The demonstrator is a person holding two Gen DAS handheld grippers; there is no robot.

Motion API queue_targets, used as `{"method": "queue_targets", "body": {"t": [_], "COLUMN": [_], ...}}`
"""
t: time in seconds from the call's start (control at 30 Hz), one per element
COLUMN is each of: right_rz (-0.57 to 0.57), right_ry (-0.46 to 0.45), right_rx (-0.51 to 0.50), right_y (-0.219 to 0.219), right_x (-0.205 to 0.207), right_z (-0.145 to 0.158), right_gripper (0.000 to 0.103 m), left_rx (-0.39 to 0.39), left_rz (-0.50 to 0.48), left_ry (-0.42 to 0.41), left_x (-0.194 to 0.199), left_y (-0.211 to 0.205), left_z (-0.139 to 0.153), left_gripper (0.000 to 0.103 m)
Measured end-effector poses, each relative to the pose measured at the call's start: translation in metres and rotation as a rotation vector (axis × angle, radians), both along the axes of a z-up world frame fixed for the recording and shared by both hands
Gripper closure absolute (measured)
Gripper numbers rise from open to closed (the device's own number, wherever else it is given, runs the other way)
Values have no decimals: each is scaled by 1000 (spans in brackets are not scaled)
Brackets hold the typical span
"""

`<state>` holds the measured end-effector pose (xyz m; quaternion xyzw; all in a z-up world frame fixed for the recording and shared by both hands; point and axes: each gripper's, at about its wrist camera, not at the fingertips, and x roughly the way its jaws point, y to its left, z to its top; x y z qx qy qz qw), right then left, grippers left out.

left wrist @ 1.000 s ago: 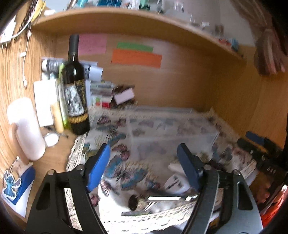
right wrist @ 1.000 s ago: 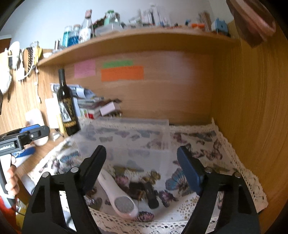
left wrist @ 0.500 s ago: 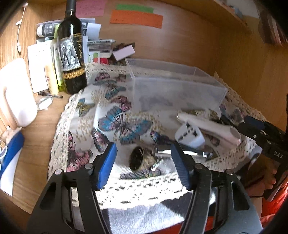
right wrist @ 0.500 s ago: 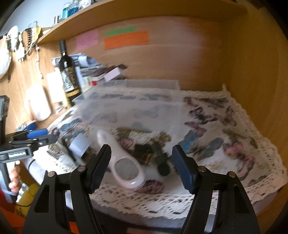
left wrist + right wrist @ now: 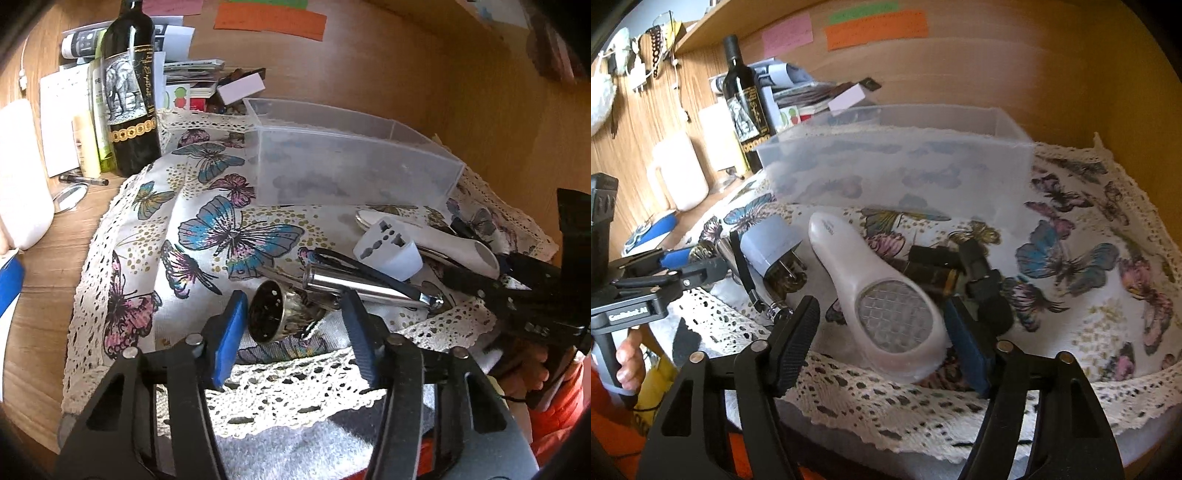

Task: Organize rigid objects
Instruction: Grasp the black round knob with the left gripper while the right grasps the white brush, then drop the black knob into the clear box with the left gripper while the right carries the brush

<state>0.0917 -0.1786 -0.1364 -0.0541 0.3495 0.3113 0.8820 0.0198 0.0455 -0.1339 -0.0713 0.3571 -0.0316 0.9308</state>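
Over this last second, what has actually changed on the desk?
Both grippers dipped toward the cloth: the left gripper now straddles the round metal piece, the right gripper the white handheld device. Neither has closed. The objects and clear bin stayed put.

left claw body (image 5: 629, 309): "GenRobot.AI" | wine bottle (image 5: 129, 88) label: elephant picture, script unreadable

Clutter at the back of a wooden table (image 5: 44, 280)

Dark wine bottle (image 5: 129, 92) with elephant label, upright beside papers (image 5: 62, 110) and a pale tube (image 5: 86, 146); white jug (image 5: 681, 173) further left, pen (image 5: 83, 180) lying near it. Orange note (image 5: 877, 29), green note (image 5: 862, 16) and pink note (image 5: 786, 36) stuck on back panel. Butterfly-print lace cloth (image 5: 218, 229) spread over table.
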Motion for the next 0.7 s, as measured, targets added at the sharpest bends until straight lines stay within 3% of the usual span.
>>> {"method": "queue_targets", "body": {"t": [0.17,0.3,0.53,0.7], "right_rz": [16,11,-7,-29], "right_ry": [4,-13,-74,-135], "right_rx": [21,23,70,108], "right_y": [-3,-5,-11,-12], "right_x": [-3,-8,-13,-13], "right_z": [2,7,29,48], "right_gripper": [62,63,63,64], "left_rx": [-13,-40,-65,-33], "left_rz": [-23,-27,-16,8], "left_ry": [-5,-11,-15,-61], "left_x": [-2,-3,-6,-8], "left_y": [5,9,17,14], "left_z": [1,3,9,25], "left_gripper": [56,70,70,70]}}
